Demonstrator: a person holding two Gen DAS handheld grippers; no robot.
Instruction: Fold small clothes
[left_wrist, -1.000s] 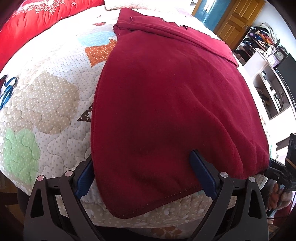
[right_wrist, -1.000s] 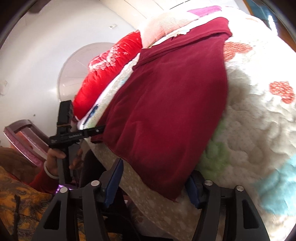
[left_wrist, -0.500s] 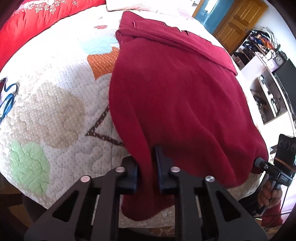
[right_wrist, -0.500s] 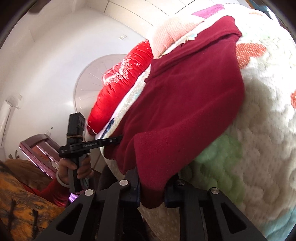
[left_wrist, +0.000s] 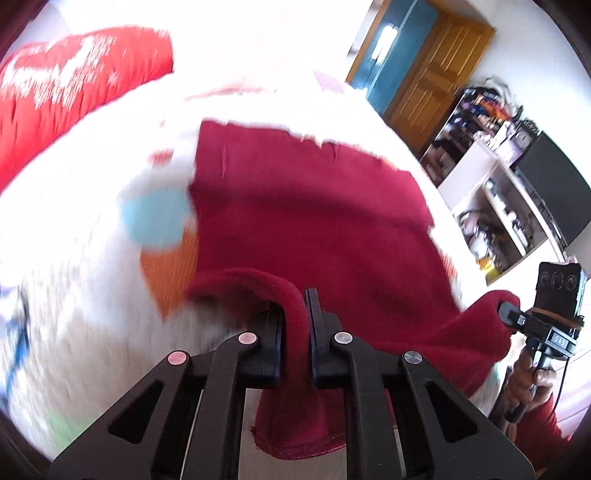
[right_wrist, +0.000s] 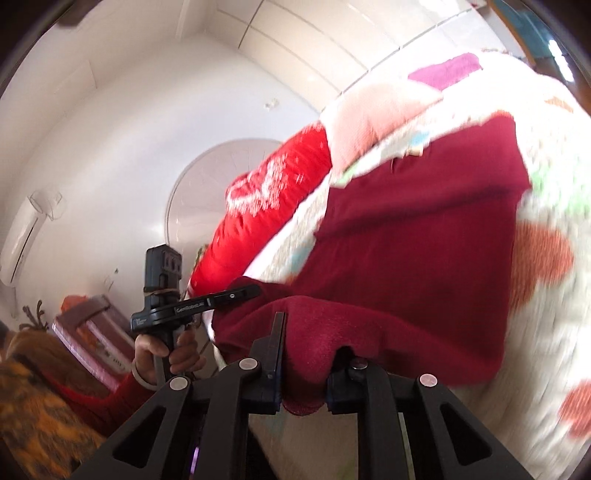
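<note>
Maroon garment (left_wrist: 303, 221) is laid lengthwise away across the quilt (left_wrist: 74, 295), near hem lifted. Hem corners are clamped by left gripper (left_wrist: 295, 314) and right gripper (right_wrist: 306, 354). Far edge blurred.

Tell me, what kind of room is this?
Most likely a bedroom. A dark red fleece garment lies on a bed with a white patchwork quilt and a bright red pillow. A wooden door and cluttered white shelves stand behind it.
</note>
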